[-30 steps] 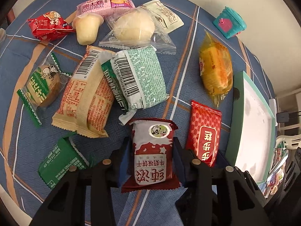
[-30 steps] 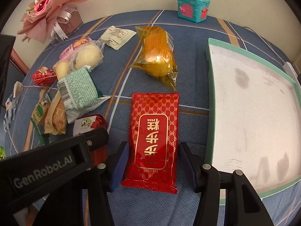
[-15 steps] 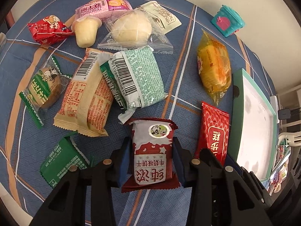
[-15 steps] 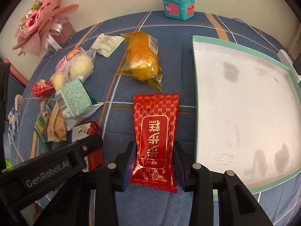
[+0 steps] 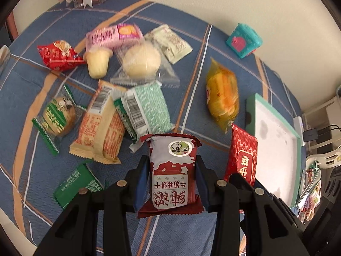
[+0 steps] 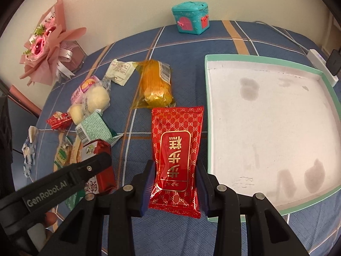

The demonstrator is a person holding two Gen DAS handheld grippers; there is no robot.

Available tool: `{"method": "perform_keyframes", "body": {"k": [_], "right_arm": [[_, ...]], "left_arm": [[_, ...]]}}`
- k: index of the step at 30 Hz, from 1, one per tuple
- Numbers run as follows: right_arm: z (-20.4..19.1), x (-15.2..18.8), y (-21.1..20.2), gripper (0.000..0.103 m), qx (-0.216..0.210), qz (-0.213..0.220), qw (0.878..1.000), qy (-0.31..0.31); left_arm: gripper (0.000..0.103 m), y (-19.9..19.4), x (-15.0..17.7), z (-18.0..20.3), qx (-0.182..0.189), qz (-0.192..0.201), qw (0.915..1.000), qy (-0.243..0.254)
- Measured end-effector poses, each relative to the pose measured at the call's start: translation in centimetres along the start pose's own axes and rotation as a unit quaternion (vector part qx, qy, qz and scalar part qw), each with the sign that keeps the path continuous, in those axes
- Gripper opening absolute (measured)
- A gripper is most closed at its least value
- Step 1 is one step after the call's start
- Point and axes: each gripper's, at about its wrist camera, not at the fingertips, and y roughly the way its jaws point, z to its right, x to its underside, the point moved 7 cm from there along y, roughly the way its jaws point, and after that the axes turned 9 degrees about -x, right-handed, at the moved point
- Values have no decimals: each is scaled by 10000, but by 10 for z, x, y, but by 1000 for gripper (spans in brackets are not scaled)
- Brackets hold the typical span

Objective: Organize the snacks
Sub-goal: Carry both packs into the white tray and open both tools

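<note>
Step in hand: both hands are lifting a snack each, the carry to the tray (image 6: 332,98) looks about to start; this is my reading.
Left gripper (image 5: 171,178): clamped tight on the dark red biscuit packet (image 5: 171,170), pads pressing its two long sides.
Right gripper (image 6: 175,181): narrowed onto the bright red cake packet (image 6: 177,155), pads against both long edges, holding it.
Where the held things are: each packet sits between its own gripper's fingers, above the blue checked tabletop (image 6: 223,42), just left of the tray.
Long axis: each packet runs along its gripper's fingers, top end pointing away from the hand, lettering upside down to the camera.
Tray: mint-rimmed, white inside, nothing in it.
Left behind: yellow cake bag (image 5: 222,102), mint wrapper (image 5: 147,108), orange wrapper (image 5: 100,125) and other snacks scattered left of the tray.
Next move calls for: swinging both packets rightward over the rim, lowering them flat, side by side, then opening.
</note>
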Motion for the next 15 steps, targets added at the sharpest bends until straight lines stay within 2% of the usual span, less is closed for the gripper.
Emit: {"method": "perform_keyframes", "body": {"k": [4, 8, 11, 15], "right_arm": [[-1, -5, -5, 39, -62, 81, 9999, 42], [16, -8, -22, 39, 13, 250, 9995, 169], [36, -19, -39, 39, 147, 508, 9978, 411], [76, -34, -62, 39, 546, 875, 9921, 717]], "left_arm": [[43, -8, -1, 0, -9, 142, 9999, 3], [43, -11, 0, 9, -14, 168, 9998, 99], [43, -14, -4, 28, 24, 264, 9992, 294], [43, -19, -6, 70, 66, 384, 9963, 767]]}}
